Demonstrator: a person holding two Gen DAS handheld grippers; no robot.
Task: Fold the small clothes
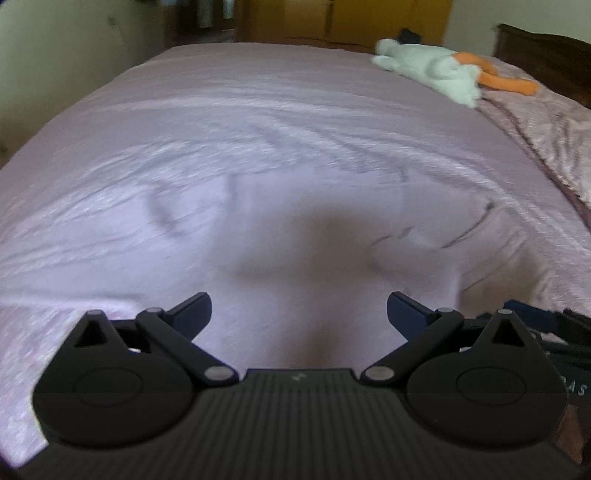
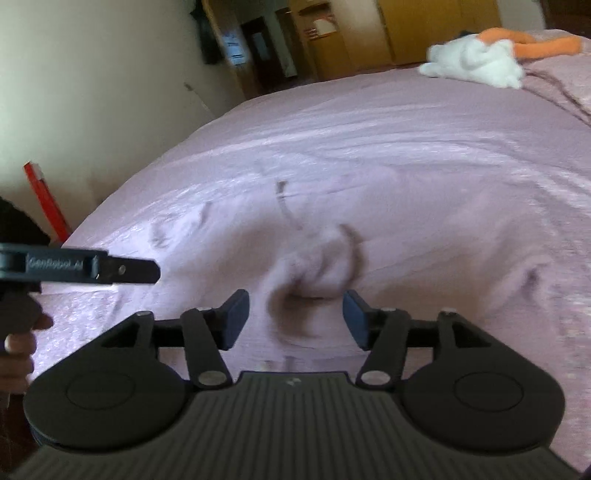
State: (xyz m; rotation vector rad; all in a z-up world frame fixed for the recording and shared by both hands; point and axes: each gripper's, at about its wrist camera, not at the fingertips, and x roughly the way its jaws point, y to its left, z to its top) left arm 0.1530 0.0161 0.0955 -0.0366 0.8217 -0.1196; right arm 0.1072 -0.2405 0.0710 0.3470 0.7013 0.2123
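A small pale lilac garment lies on the pink bedsheet, motion-blurred and nearly the same colour as the sheet. My left gripper hovers open just above its near part, nothing between the fingers. In the right wrist view the garment is bunched into a ruffled hump with a dark-edged fold. My right gripper stands open just in front of that hump, not touching it as far as the blur shows. The left gripper reaches in from the left edge, held by a hand.
A white and orange plush toy lies at the far right of the bed, near a patterned pink cover and a dark wooden headboard. A red stick leans on the wall left of the bed. Yellow cupboards stand behind.
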